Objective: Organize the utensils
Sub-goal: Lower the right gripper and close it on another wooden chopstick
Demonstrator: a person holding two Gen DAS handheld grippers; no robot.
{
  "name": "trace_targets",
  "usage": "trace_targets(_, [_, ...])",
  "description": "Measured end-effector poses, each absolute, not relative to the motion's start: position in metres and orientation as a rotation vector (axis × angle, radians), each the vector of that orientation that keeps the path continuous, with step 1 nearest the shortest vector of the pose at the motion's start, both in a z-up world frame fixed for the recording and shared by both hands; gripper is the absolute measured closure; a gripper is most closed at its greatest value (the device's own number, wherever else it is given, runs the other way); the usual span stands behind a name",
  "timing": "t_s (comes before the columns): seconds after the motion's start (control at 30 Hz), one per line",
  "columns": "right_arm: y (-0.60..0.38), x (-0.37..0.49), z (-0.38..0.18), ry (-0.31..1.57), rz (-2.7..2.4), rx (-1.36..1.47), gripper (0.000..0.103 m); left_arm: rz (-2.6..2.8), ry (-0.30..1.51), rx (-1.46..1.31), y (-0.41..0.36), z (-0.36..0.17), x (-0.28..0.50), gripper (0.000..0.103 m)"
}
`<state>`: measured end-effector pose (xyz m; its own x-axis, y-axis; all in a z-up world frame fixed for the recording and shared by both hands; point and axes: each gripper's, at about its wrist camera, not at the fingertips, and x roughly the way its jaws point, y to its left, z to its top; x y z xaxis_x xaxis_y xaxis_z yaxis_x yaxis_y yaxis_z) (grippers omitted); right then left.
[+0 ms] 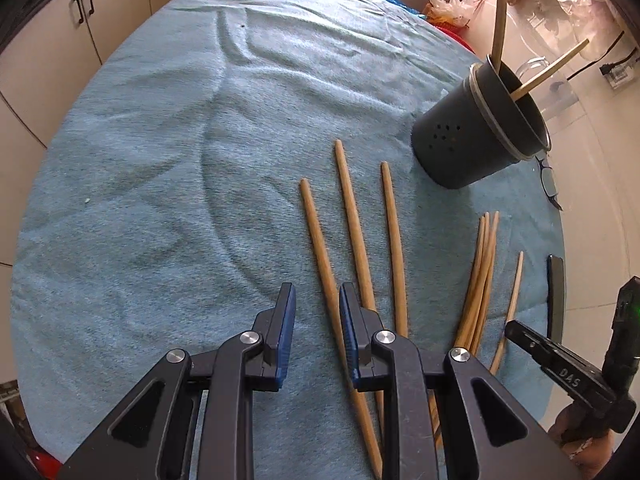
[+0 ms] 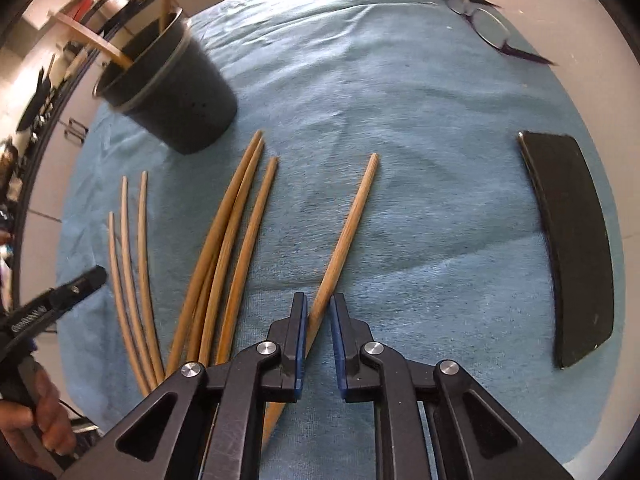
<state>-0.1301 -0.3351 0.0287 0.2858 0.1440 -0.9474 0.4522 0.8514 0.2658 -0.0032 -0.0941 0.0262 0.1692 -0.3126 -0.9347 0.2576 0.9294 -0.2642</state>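
- Surface: a rumpled blue-green towel cloth (image 1: pixel 160 160) covers the table.
- Container: a dark grey cylindrical utensil holder (image 1: pixel 460 148) with small holes in its wall stands upright on the cloth, beyond the loose sticks. Two pale wooden chopsticks (image 1: pixel 552 68) lean out of its mouth.
- Loose stock: three brown wooden chopsticks (image 1: pixel 352 220) lie side by side, apart from one another, in front of the left gripper. A bunched group of chopsticks (image 1: pixel 482 280) lies further right, touching one another.
- A single brown chopstick (image 2: pixel 348 232) lies alone on the cloth, right of the bunch and well clear of the holder.
- Left gripper (image 1: pixel 316 292): pointed steeply down over the three spread chopsticks. Its blue-padded jaws stand a narrow gap apart. The leftmost stick runs on the cloth below that gap and passes under the right finger. Neither pad presses on it, and nothing is held.
- Right gripper (image 2: pixel 319 300): pointed steeply down over the single chopstick, which crosses slantwise between the jaws. The jaws are almost together. The stick lies against the left pad, while a sliver of cloth shows beside the right pad. No clamp is evident, and the stick lies on the cloth.
- Other items: a flat black rectangular object (image 2: pixel 572 240) lies to the right. A pair of spectacles (image 2: pixel 486 26) lies at the far edge.
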Motion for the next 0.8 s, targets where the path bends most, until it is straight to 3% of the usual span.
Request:
trace_targets(0.2, [-0.356, -0.137, 0.035, 1.243, -0.236, 0.641, 0.090, -0.416, 1.339, 0.017, -0.111, 0.021, 0.001, 0.083])
trace_targets(0.27, [-0.364, -0.140, 0.036, 1.233, -0.237, 0.676, 0.090, -0.416, 1.334, 0.041, -0.114, 0.021, 0.002, 0.094])
trace_targets(0.77, [-0.377, -0.103, 0.023, 1.294, -0.253, 0.679, 0.090, -0.447, 1.295, 0.019, -0.101, 0.030, 0.008, 0.097])
trace_targets(0.8, [-0.375, -0.100, 0.024, 1.299, -0.260, 0.656, 0.094, -0.452, 1.284, 0.015, -0.100, 0.034, 0.009, 0.097])
